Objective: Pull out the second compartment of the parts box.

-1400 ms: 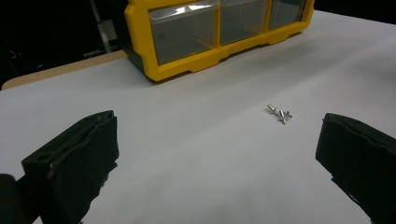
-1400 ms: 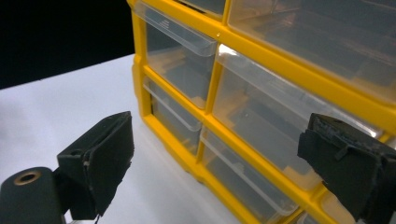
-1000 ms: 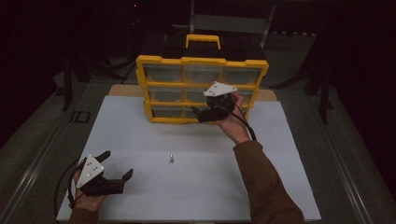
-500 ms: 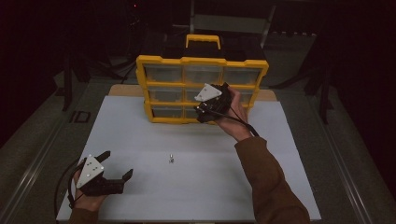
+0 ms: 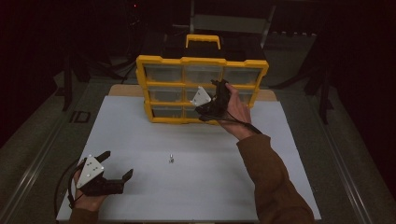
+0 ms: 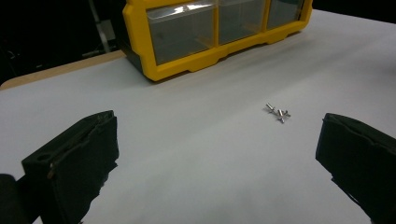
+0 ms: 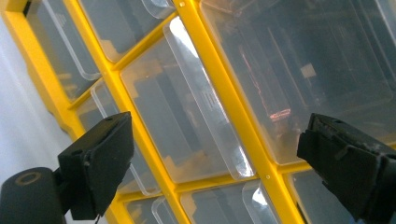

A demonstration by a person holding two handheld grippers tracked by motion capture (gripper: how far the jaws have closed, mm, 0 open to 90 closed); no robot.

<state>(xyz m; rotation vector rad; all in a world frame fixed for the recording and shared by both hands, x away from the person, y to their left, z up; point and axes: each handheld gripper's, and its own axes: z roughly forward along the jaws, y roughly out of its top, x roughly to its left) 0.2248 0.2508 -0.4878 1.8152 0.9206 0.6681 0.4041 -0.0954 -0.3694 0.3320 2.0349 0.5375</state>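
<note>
We can't make out what those tiny metal bits (image 5: 171,159) on the white table (image 5: 140,130) really are, screws maybe, too small from above and still fuzzy in the left gripper view. The right gripper (image 5: 211,103) and its hand cover part of the yellow drawer cabinet (image 5: 163,60), so its jaw tips are lost against the drawers. The drawer contents are just murky reflections, and the cabinet's upper part is cut off in the left gripper view.

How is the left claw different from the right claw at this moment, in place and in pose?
The left claw sits low on the white table, near the small screws; the right claw is raised against the front of the yellow organizer. The left claw points across the table; the right claw faces the clear drawers, and its view is tilted. Both are open and hold nothing.
</note>
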